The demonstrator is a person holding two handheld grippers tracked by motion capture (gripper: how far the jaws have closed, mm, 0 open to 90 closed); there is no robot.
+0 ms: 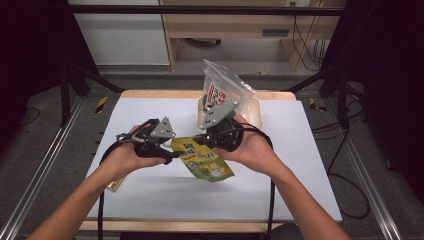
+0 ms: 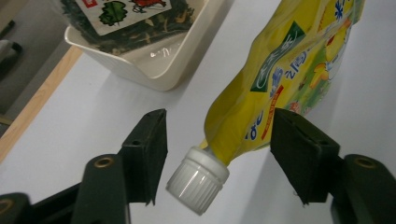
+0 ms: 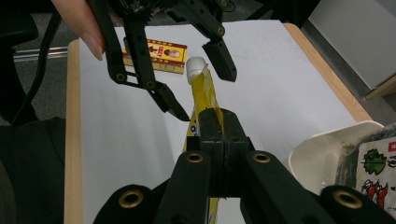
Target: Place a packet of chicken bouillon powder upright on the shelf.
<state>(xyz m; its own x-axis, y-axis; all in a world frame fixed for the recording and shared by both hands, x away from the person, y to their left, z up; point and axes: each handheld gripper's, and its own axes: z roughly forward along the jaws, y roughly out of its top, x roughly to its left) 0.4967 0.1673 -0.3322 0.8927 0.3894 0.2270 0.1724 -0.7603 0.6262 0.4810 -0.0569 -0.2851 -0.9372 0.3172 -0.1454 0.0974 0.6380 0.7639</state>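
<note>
The right gripper (image 3: 223,140) had its jaws pressed flat on the yellow spouted pouch (image 1: 205,161), pinching the film partway down its body and holding it clear of the white table (image 1: 150,195). The pouch's long axis ran from that grip toward the left gripper (image 1: 167,152), ending in the white screw cap (image 2: 198,179); in the high view the cap end pointed roughly to ten o'clock from the pouch's middle, straight at the left hand (image 1: 127,155). In the left gripper view the cap sat between the two black jaws, nearer the left-hand one, tilted toward seven o'clock, and neither pad touched it: the jaws were parted, with a gap on each side. In the right gripper view the same jaws straddled the cap at about twelve o'clock from the right gripper's own. The left gripper was plainly the nearer to the cap, and I judged that any coming move hinged on those jaws meeting across the cap, square to the pouch's axis, rather than on the soft neck beside it. Away from the work, at one o'clock in the high view, a white tub (image 1: 255,112) held a clear bag of dark contents (image 1: 222,87), and a small red-and-yellow box (image 3: 156,55) lay on the table beyond the left gripper.
</note>
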